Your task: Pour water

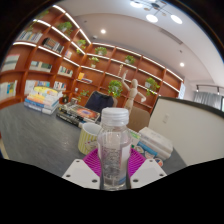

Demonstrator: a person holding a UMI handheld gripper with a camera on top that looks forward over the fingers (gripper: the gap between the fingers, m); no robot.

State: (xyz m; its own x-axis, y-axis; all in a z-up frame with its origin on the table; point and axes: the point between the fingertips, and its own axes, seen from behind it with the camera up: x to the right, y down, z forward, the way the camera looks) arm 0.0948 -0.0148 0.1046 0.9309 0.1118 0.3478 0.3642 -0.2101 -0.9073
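A: Where is the clear plastic water bottle with the white screw cap (115,140)?

B: It stands upright between the two fingers of the tool (115,172), and the pink pads (96,161) seem to press on its lower body from both sides. So I judge the tool is clamped on it.

A: How will it handle?

B: The wall is thin and smooth, so probably slippery, and it dents if squeezed hard. How much water is inside I cannot tell, so neither the weight.

A: Is the hold good?

B: The middle of the body is a sensible place. A yellowish cup (89,136) waits just beyond, on the bench (60,150).
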